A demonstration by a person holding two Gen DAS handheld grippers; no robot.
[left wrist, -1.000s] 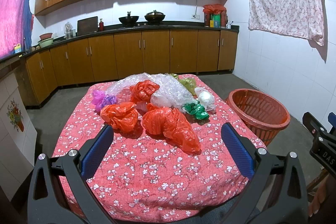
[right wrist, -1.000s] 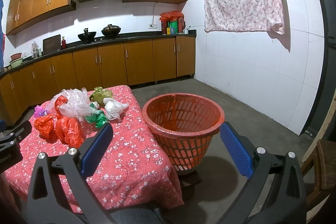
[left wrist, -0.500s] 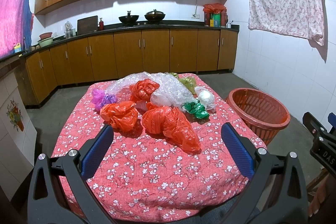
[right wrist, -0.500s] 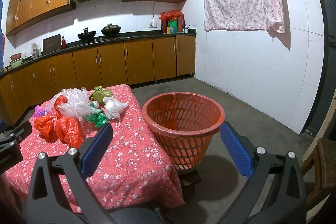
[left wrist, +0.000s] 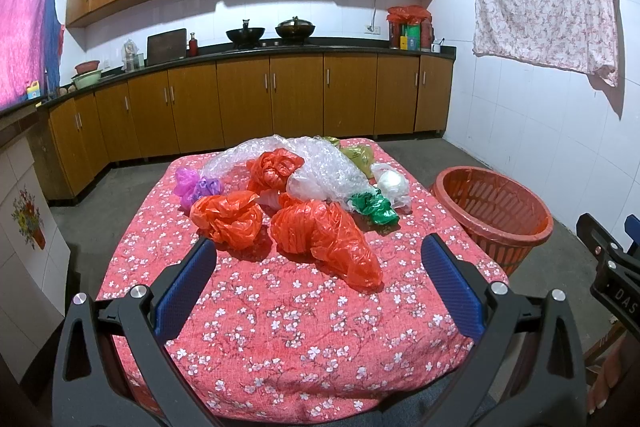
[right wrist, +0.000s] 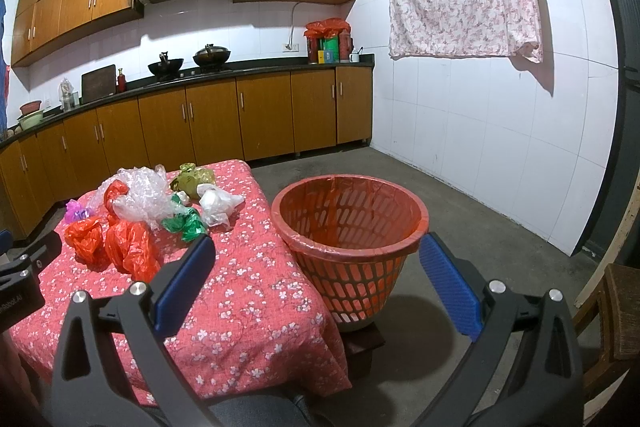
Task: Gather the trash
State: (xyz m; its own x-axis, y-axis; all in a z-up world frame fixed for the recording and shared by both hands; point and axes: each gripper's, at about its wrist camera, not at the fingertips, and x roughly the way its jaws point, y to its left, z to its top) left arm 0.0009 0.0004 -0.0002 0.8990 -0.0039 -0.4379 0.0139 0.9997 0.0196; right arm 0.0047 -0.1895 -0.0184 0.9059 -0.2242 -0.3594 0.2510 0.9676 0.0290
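The crumpled bags [left wrist: 288,211] are heaped mid-table [left wrist: 280,327]. The left gripper [left wrist: 320,287], spread wide and empty, is best lowered over the nearest orange bag [left wrist: 326,241]. The right gripper [right wrist: 316,283], likewise released, faces the basket [right wrist: 348,223] beside the table.

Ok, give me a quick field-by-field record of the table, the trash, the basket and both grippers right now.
table: red floral tablecloth, trash piled at the far half
trash: orange bags, clear plastic sheet, green bag, white bag, purple bag, olive bag
basket: orange basket on the floor right of the table, orange liner, no trash visible inside
left gripper: open, empty, facing the pile
right gripper: open, empty, facing the basket
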